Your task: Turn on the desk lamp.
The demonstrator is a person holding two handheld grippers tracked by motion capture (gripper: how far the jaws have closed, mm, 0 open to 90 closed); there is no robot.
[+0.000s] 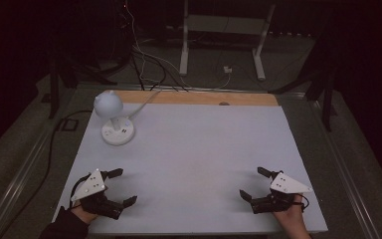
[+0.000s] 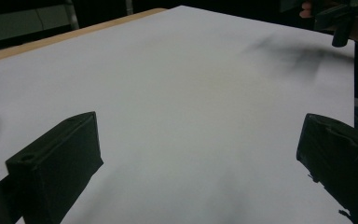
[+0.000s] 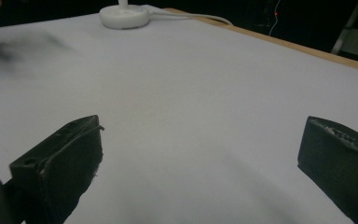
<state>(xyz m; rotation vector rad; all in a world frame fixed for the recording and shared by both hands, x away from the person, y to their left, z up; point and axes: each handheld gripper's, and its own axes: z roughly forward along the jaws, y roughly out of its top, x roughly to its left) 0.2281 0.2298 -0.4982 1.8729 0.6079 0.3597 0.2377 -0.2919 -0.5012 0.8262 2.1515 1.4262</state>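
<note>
Lamp [image 1: 112,119], a small white one with a round head on a disc base, stands at about ten o'clock on the pale table [image 1: 194,149], its cord running off the far edge, well apart from both tools. Left gripper [image 1: 122,186] at seven o'clock and right gripper [image 1: 252,183] at five o'clock rest near the front edge, jaws spread wide and empty. They look parked, probably ready to reach toward it.
</note>
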